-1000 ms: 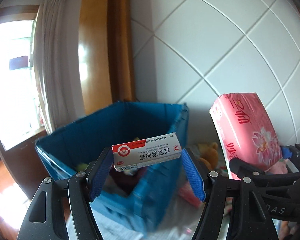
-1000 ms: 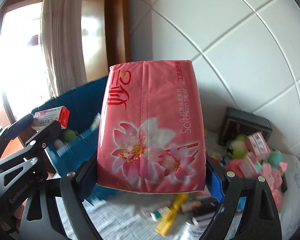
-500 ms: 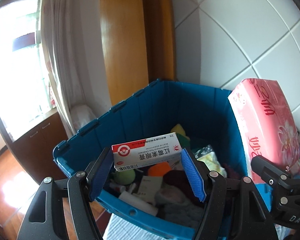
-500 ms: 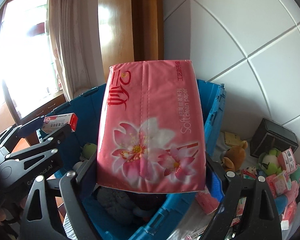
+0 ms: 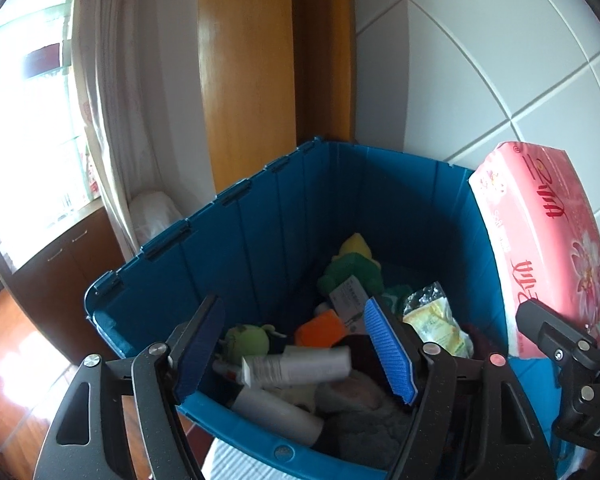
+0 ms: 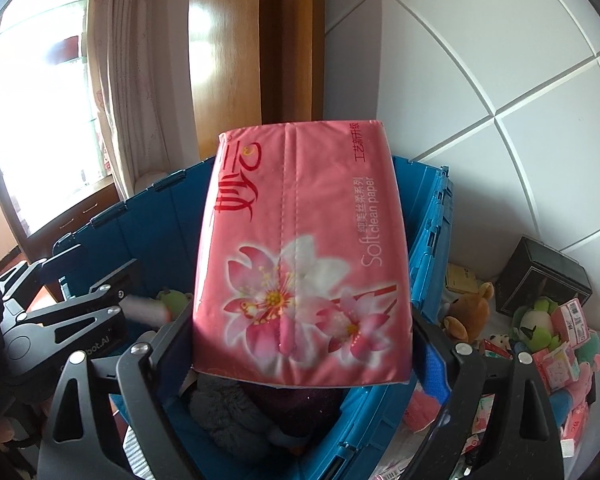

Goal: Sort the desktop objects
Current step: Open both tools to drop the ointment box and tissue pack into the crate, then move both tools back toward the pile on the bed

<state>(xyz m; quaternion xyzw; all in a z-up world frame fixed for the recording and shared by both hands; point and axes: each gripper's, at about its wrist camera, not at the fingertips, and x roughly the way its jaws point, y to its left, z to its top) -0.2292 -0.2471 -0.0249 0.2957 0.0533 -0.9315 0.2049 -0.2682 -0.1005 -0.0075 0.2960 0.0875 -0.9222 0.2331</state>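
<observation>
1. Left gripper [image 5: 292, 300]: over the bin [image 5: 260, 216]. Its jaws have just been opening and stand apart, with nothing between them.
2. Bin: blue, already part-filled with toys, bottles and packets. A blurred white item [image 5: 296, 364] lies below the left jaws; I cannot tell what it is.
3. Pack [image 6: 300, 240]: pink tissues, clamped by its sides in the right gripper [image 6: 300, 316] and held above the bin's opening.
4. Step in hand, as judged: dropping the pack. Keep it inside the bin's walls, lower it toward the contents, then part the jaws fully.
5. Clutter [image 6: 548, 344]: unsorted, right of the bin and cut off by the frame. The pack hides the bin floor beneath it.
</observation>
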